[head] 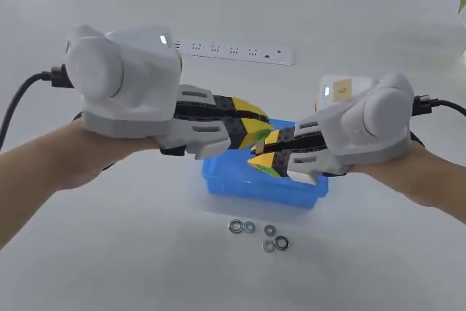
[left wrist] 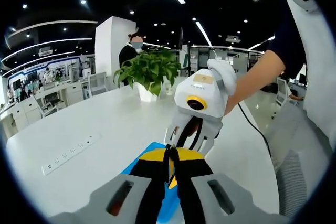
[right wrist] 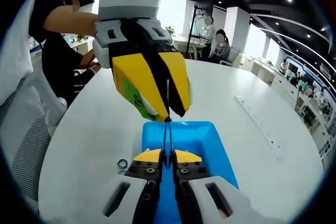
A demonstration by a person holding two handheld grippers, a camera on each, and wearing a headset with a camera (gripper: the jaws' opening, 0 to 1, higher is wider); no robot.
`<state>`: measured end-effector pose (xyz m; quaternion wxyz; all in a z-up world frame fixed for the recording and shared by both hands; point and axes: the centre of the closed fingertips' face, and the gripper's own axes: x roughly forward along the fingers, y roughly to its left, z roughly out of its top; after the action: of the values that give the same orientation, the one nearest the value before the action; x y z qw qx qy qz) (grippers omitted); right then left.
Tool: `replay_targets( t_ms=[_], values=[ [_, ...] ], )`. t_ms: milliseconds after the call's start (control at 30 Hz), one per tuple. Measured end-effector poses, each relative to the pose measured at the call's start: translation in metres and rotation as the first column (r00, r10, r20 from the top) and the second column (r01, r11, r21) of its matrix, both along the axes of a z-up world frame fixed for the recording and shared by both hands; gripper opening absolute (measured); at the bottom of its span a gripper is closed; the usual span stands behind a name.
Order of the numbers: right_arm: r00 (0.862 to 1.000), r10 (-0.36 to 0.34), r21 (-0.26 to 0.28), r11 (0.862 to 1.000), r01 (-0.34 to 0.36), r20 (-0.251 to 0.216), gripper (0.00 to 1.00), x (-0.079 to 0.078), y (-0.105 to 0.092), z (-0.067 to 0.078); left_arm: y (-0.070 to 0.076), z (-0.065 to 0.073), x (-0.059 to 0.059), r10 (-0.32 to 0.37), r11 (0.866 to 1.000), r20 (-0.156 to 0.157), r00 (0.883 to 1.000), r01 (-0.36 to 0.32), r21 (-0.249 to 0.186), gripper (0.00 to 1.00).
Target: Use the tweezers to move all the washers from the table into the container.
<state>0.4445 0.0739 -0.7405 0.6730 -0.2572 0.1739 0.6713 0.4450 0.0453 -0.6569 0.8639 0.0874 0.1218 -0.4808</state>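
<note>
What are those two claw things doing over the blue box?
A person holds a gripper in each hand above a white table. The left gripper and the right gripper meet tip to tip over the blue container, and both look shut on the thin tweezers stretched between them. The washers lie in a small cluster on the table in front of the container, none picked up yet.

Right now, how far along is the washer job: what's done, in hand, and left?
Done: nothing yet; the container looks empty where it shows. In hand: the tweezers run between the left gripper and right gripper, both seemingly shut on them. Left: all five washers lie on the table beside the container.
</note>
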Motion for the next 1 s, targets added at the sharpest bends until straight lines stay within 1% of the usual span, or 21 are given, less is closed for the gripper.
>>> replay_targets(
  t_ms=[33,67,100,167,200,300,367,500,633,733,767,833,900,967,1000],
  values=[
    [1.0,-0.001,0.0,1.0,0.001,-0.003,0.08,0.0003,-0.0003,-0.0004,-0.0013,0.0032,-0.0014,-0.011,1.0,0.003,1.0,0.011,-0.016,0.1],
    [1.0,-0.001,0.002,1.0,0.001,-0.006,0.08,0.0001,-0.0005,-0.0006,-0.0023,0.0054,-0.0021,-0.016,0.999,-0.009,1.0,0.016,-0.031,0.12],
    [1.0,0.001,0.003,1.0,-0.001,-0.011,0.08,-0.001,-0.0003,-0.0006,-0.003,0.0052,-0.0021,-0.02,0.999,-0.008,1.0,0.019,-0.027,0.12],
    [1.0,0.007,0.0,1.0,-0.007,-0.007,0.08,-0.002,-0.0001,-0.0008,-0.0036,0.0033,-0.0019,-0.029,1.0,-0.002,1.0,0.029,-0.005,0.1],
    [1.0,0.008,0.0,1.0,-0.008,-0.007,0.08,-0.0022,-0.0001,-0.0009,-0.0036,0.003,-0.0018,-0.031,0.999,-0.002,1.0,0.031,-0.004,0.08],
    [1.0,0.011,0.009,1.0,-0.01,-0.012,0.08,-0.0015,0.0004,0.0012,-0.0028,0.0062,-0.0016,-0.04,0.999,-0.017,0.999,0.039,-0.02,0.08],
    [1.0,0.013,0.011,1.0,-0.013,-0.012,0.08,-0.001,0.0007,0.0021,-0.0027,0.0067,-0.0018,-0.049,0.999,-0.011,0.999,0.049,-0.015,0.08],
    [1.0,0.025,0.0,1.0,-0.025,-0.002,0.08,-0.001,0.001,0.0015,-0.0029,0.0058,-0.0018,-0.066,0.998,-0.028,0.997,0.066,-0.008,0.07],
    [1.0,0.029,-0.006,1.0,-0.029,0.001,0.08,-0.0027,0.0014,0.0013,-0.0039,0.0056,-0.0016,-0.074,0.997,-0.005,0.997,0.074,0.017,0.06],
    [0.999,0.043,-0.017,0.999,-0.043,0.002,0.1,-0.0055,0.0008,0.0002,-0.0033,0.0041,-0.0023,-0.077,0.997,-0.018,0.997,0.077,0.012,0.05],
    [0.999,0.049,-0.022,0.999,-0.049,0.01,0.1,-0.0067,0.0005,-0.0007,-0.0027,0.0038,-0.0019,-0.078,0.997,-0.019,0.997,0.078,0.013,0.05],
    [0.999,0.052,-0.018,0.998,-0.052,0.004,0.11,-0.0085,0.0008,-0.0004,-0.0018,0.0037,-0.0023,-0.08,0.997,-0.027,0.996,0.08,0.007,0.05],
    [0.999,0.05,-0.012,0.999,-0.05,0.012,0.11,-0.0085,0.0014,0.0012,-0.0019,0.0054,-0.0028,-0.088,0.996,-0.015,0.996,0.088,0.004,0.05],
    [0.999,0.047,-0.013,0.999,-0.047,0.014,0.12,-0.0088,0.0018,0.0029,-0.0013,0.0068,-0.0027,-0.096,0.995,0.007,0.995,0.096,0.015,0.04],
    [0.999,0.045,-0.01,0.999,-0.044,0.019,0.12,-0.0082,0.0023,0.0041,-0.0009,0.0077,-0.0025,-0.095,0.995,0.009,0.995,0.095,0.012,0.04]
  ],
)
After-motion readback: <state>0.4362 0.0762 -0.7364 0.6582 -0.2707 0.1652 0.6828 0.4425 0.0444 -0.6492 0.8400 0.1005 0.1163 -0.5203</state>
